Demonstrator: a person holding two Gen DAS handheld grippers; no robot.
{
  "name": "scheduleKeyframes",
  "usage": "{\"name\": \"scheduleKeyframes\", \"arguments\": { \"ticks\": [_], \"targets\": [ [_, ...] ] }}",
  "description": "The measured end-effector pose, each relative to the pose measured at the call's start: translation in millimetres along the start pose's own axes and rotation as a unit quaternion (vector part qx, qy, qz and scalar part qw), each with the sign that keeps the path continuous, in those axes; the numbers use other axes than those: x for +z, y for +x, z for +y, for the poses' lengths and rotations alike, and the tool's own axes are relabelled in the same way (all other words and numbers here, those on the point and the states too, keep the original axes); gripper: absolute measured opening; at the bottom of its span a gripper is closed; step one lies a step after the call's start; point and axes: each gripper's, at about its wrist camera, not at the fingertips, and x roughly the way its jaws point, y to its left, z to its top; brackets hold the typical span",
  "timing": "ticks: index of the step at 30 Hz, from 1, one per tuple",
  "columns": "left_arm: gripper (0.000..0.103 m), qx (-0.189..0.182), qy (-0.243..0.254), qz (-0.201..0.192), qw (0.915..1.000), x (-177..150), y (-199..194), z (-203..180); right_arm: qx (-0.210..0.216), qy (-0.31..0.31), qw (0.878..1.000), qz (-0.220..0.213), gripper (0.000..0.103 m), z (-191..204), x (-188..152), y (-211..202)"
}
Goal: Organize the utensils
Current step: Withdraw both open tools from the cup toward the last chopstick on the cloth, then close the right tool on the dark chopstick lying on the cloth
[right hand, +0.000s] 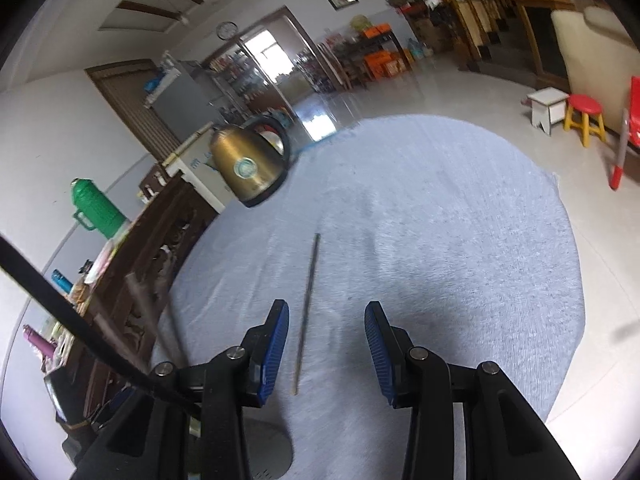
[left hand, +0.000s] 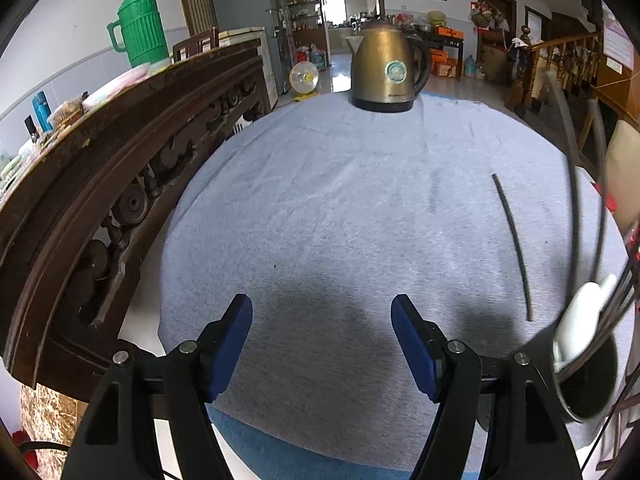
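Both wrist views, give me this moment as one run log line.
left gripper open, empty | right gripper open over chopstick | chopstick flat on cloth

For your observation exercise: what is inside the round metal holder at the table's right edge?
The round metal utensil holder holds a white spoon and several thin dark chopsticks leaning out. Its dark interior hides their lower ends.

chopstick (right hand: pixel 307 312) | 1, dark, slender | flat on grey cloth (right hand: pixel 440 240)

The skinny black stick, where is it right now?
The single chopstick lies flat on the grey cloth, between the right gripper's open fingers near the left one. In the left wrist view it lies right, beside the utensil holder.
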Motion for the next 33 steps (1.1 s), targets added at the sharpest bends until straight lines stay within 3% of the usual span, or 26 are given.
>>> {"name": "scheduleKeyframes", "arguments": {
  "ticks": [10,17,25,33],
  "targets": [
    [0.073,0.001,0.000,0.039,0.9992,8,42,6,-0.043,-0.027,0.994,0.094,0.042,-17,47,108],
    [0.073,0.006,-0.001,0.057,0.9984,23,66,4,-0.038,-0.049,0.988,0.140,0.042,3,75,182],
    [0.073,0.010,0.009,0.067,0.9977,33,80,-2,-0.060,-0.090,0.977,0.185,0.042,40,88,244],
    [0.073,0.009,0.009,0.080,0.9967,32,91,-3,-0.084,-0.098,0.968,0.216,0.042,50,88,280]
  ]
}}
